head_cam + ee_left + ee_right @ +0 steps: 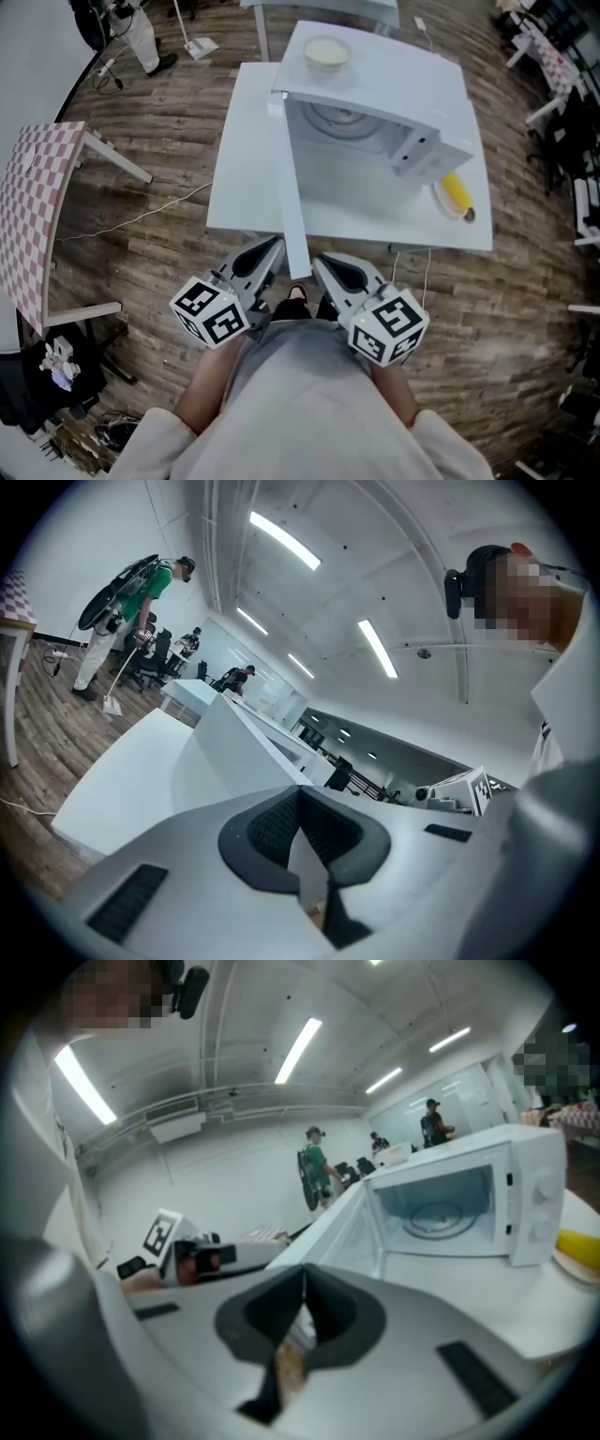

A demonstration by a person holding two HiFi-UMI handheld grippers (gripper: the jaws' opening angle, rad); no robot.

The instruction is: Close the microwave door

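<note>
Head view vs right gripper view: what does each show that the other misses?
Head view only: a bowl on top of the microwave, and a white cable across the wooden floor.
Right gripper view only: ceiling lights, a person in green standing in the background, and the right gripper with its jaws together.
Both: the microwave door swung open, the turntable inside, and the banana on a plate beside the microwave.

White table [242, 183]: set on it are a microwave [403, 75], door open, and just beside it a plate [438, 200] bearing a banana [456, 190].
</note>
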